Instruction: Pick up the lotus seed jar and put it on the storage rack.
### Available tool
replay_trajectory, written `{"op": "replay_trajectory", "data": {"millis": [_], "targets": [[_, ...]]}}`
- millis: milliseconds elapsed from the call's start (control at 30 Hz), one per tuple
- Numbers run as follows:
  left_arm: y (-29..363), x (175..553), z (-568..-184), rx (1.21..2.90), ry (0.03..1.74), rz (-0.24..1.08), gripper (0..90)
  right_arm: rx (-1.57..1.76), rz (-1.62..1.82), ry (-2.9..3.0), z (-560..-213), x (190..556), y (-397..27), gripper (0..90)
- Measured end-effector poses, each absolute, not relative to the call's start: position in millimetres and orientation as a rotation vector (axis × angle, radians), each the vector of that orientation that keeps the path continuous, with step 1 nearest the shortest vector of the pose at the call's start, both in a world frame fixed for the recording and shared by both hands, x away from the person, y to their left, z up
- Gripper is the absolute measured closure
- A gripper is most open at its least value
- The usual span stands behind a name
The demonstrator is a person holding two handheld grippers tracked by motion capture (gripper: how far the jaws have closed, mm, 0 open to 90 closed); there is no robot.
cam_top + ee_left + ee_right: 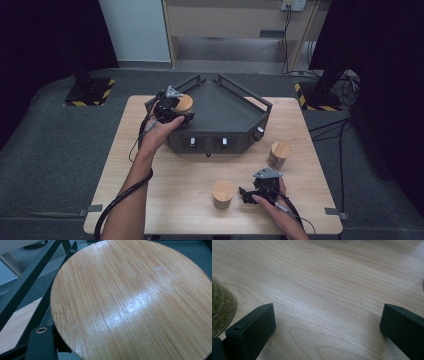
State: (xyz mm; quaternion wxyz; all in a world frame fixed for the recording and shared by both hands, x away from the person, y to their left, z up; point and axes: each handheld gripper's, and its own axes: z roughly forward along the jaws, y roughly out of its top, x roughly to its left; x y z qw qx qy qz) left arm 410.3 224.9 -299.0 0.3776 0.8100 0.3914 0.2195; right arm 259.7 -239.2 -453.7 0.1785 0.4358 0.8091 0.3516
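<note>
In the high view, the left claw (pixel 172 107) is seen at the near left corner of the dark shelf rack (pixel 235 115), pinching a bamboo-lidded jar (pixel 183 103) that is carried over the rack's rail. Two more jars stand on the surface (pixel 165 185): one (pixel 223 193) just beside the right claw (pixel 250 195), another (pixel 278 153) near the rack's right end. The held jar could be knocked against the rail if it is lowered too close to the corner, and it could be tipped on landing if it is let go while tilted.

In the left gripper view, the jar's lid (pixel 135 300) is seen close up, slanted, with the rack's rail (pixel 27 280) just beside it. The grip itself cannot be seen there, though the claw is judged pressed on the jar. How securely the jar is held cannot be told, so a slip cannot be ruled out.

In the right gripper view, the right claw (pixel 327 322) is spread wide over bare wood, with a jar's glass wall (pixel 220 308) at its left edge. That jar could be nudged over by a careless sideways sweep.
</note>
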Motion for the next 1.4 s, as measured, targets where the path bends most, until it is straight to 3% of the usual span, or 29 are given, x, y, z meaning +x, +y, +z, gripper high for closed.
{"op": "replay_trajectory", "data": {"millis": [1400], "targets": [[232.5,423.8,-310.5,2.067,1.059,0.480,24.3,1.232,0.995,2.288,-453.8,259.7,-239.2,0.4]]}}
